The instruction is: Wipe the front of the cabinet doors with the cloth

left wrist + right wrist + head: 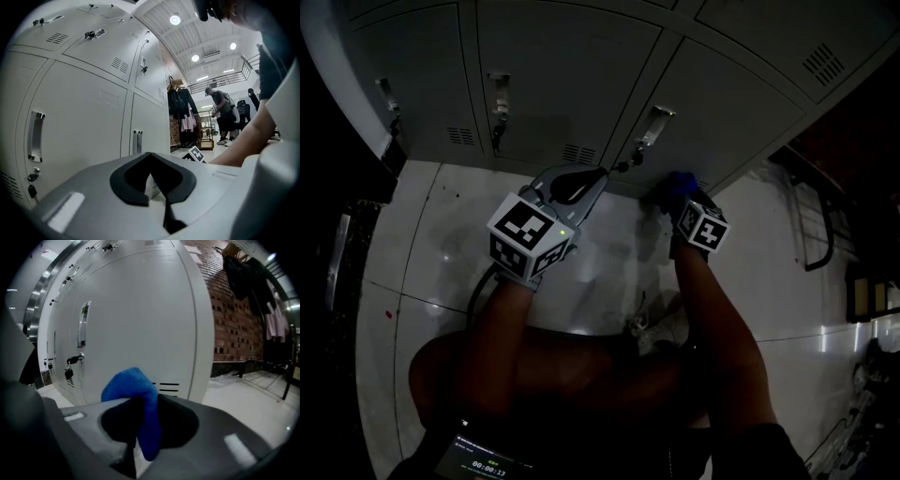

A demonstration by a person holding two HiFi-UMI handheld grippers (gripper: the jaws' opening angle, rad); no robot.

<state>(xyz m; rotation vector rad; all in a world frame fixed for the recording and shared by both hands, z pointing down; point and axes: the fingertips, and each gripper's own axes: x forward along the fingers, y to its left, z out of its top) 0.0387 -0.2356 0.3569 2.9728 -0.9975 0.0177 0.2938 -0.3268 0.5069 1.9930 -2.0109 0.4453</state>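
Observation:
Grey metal cabinet doors [572, 84] fill the top of the dim head view, each with a handle [654, 125] and a lock. My right gripper [682, 199] is shut on a blue cloth [680, 184], which is held close to the lower part of a door. In the right gripper view the blue cloth [133, 390] bulges out of the right gripper [137, 437], in front of the pale door [140, 310]. My left gripper [579, 184] hovers to its left, near a key lock [623, 167]. The left gripper [151, 163] is shut with nothing in it.
White tiled floor [441, 244] lies below the cabinets. A black metal rail [816, 234] stands at the right. Beyond are a brick wall [234, 324], hanging clothes [180, 105] and people [220, 112]. Keys dangle from a lock [70, 366].

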